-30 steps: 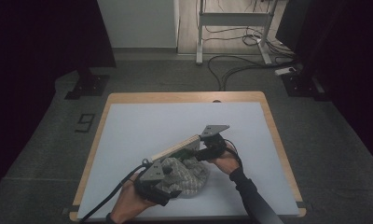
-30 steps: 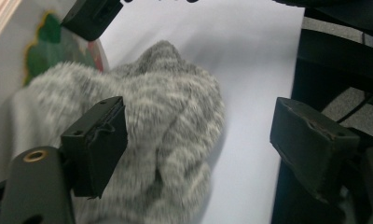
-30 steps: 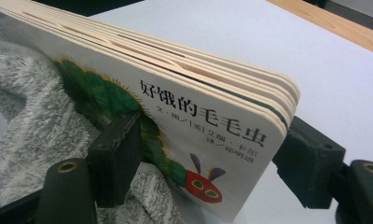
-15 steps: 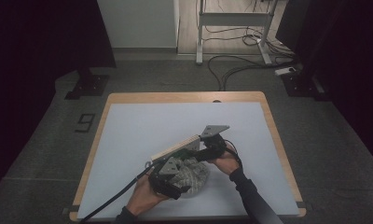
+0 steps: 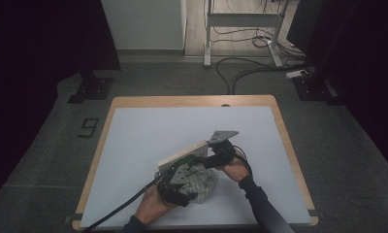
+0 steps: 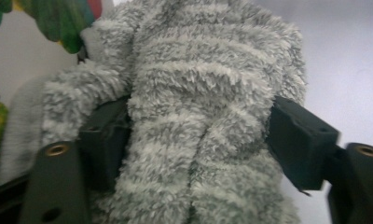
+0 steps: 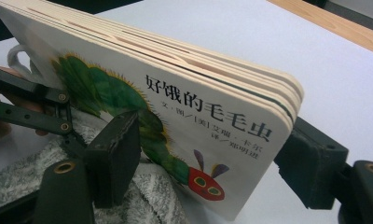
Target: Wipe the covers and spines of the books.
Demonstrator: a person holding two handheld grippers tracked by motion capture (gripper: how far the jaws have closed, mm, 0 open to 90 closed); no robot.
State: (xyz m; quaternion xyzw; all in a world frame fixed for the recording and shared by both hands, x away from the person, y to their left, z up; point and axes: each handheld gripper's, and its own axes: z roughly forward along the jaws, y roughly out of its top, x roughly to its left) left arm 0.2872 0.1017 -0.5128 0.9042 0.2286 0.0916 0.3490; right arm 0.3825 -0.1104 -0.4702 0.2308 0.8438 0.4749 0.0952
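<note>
Book [image 7: 184, 126] is clamped tilted in the right tongs [image 7: 208, 163], left tongs [image 6: 194, 140] just closing on the fuzzy sock [image 6: 198, 107] beneath it, so sock's grabbed but not pulled clear yet.

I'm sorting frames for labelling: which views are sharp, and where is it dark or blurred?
High view: the table is evenly lit, the room around it nearly black. Left gripper view: the grey plush is soft and slightly blurred, too close to focus. Right gripper view: the book cover print is sharp, the near jaws blurred.
</note>
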